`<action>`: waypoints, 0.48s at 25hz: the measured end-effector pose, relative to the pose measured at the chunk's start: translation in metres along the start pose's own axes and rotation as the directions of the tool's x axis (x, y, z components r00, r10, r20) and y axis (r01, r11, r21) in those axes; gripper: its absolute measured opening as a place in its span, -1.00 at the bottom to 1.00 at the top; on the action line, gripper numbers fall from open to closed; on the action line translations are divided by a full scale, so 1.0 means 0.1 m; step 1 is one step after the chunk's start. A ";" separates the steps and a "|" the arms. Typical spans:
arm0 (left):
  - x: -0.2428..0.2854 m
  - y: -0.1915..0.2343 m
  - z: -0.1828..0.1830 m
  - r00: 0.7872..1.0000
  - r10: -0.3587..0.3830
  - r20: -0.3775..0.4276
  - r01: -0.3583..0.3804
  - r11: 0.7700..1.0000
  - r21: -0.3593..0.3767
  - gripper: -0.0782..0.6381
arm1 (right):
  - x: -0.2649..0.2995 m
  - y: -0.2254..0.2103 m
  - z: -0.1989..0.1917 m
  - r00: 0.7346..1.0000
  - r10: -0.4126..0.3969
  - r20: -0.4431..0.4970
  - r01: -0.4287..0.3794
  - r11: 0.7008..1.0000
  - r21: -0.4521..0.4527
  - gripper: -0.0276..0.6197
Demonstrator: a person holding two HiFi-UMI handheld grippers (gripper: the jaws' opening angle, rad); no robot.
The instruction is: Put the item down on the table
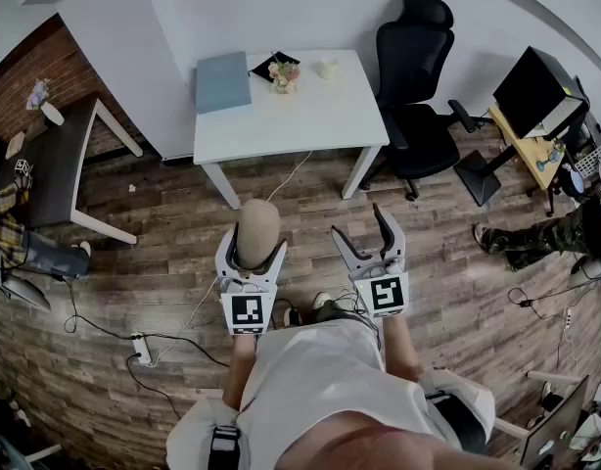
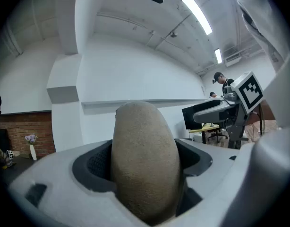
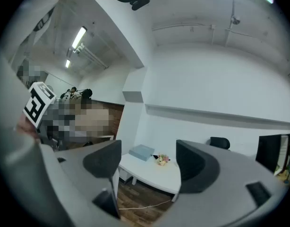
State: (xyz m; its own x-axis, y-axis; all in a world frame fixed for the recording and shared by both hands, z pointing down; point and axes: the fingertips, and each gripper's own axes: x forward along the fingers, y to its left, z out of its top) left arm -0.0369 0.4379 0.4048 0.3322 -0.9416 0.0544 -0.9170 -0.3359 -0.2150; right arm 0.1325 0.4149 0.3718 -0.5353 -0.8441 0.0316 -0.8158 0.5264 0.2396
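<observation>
- We hold the left gripper (image 1: 252,251) and the right gripper (image 1: 362,235) level, side by side over the wooden floor (image 1: 163,262).
- The left jaws clamp the tan oval item (image 1: 257,231); the right jaws gape, with nothing between them.
- The white table (image 1: 310,120) stands ahead, well apart from us, and bears a blue box (image 1: 222,81) and flowers (image 1: 284,74). A black chair (image 1: 415,76) stands beside it.

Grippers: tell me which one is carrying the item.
The left gripper: its jaws are shut on the tan egg-shaped item, while the right gripper stands open with nothing between its jaws.
</observation>
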 end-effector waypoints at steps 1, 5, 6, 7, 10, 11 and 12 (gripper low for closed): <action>-0.01 0.02 0.00 1.000 0.000 0.002 0.000 1.000 0.001 0.32 | 0.01 0.01 0.00 1.000 -0.006 0.009 0.005 1.000 0.015 0.21; -0.04 0.08 -0.03 1.000 0.002 0.007 -0.002 1.000 -0.004 0.32 | 0.04 0.07 0.00 1.000 -0.017 0.018 0.016 0.998 0.061 0.21; -0.03 0.09 -0.04 1.000 0.002 0.005 -0.002 1.000 -0.007 0.32 | 0.06 0.08 0.00 1.000 -0.014 0.011 0.013 0.998 0.063 0.21; 0.00 0.10 -0.05 1.000 0.002 0.004 -0.002 1.000 -0.009 0.32 | 0.09 0.08 -0.02 1.000 -0.009 0.008 0.009 0.998 0.061 0.21; 0.13 0.14 -0.06 1.000 0.001 0.005 -0.001 1.000 -0.009 0.32 | 0.22 0.05 -0.04 1.000 0.005 0.009 -0.005 0.998 0.055 0.21; 0.18 0.17 -0.07 1.000 0.003 0.005 -0.003 1.000 -0.009 0.32 | 0.27 0.04 -0.05 1.000 0.011 0.007 -0.011 0.999 0.053 0.21; 0.22 0.19 -0.08 1.000 0.006 0.004 -0.006 1.000 -0.011 0.32 | 0.32 0.03 -0.07 1.000 0.017 0.007 -0.018 0.999 0.051 0.21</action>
State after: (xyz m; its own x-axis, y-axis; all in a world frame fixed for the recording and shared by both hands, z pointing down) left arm -0.0481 0.4104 0.4095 0.3279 -0.9434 0.0491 -0.9212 -0.3308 -0.2048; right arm 0.1144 0.3885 0.3802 -0.5508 -0.8341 0.0288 -0.8163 0.5456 0.1896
